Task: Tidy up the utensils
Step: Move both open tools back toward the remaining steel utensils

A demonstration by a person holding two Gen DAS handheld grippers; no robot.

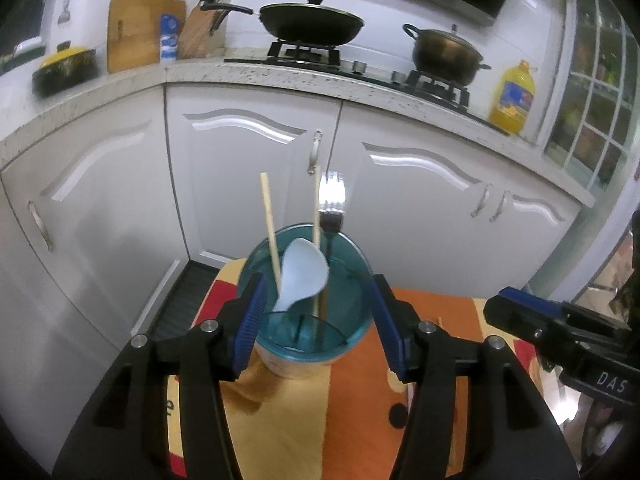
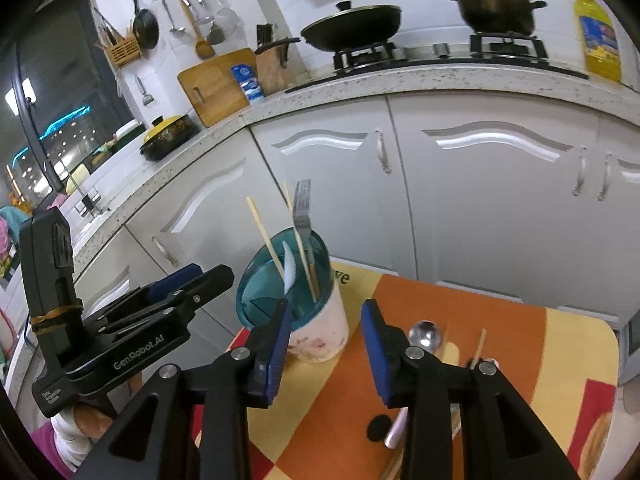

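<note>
While the left wrist view looks down its own fingers, the left gripper (image 1: pixel 316 324) stands spread wide with the utensil cup (image 1: pixel 312 344) straight ahead between the two blue pads, which flank its walls; whether they touch cannot be told. Out of the cup rise two chopsticks (image 1: pixel 270 232), a pale spoon (image 1: pixel 302 276) and a fork (image 1: pixel 332 196), all roughly upright. The right gripper (image 1: pixel 560 324) shows off to the right of these fingers, well clear of the cup.

From the right wrist view, the right gripper (image 2: pixel 326 348) is parted and empty, and the cup (image 2: pixel 316 328) sits just ahead and slightly left of its left finger. The metal spoon (image 2: pixel 424 334) lies on the orange-and-yellow cloth (image 2: pixel 540 360) just beyond the right finger, handle running back beneath it; a loose chopstick (image 2: pixel 478 348) lies further right, similarly aligned. My judgement is that the right gripper is nearer these loose pieces and must shift right and down, closing across the spoon's handle.
</note>
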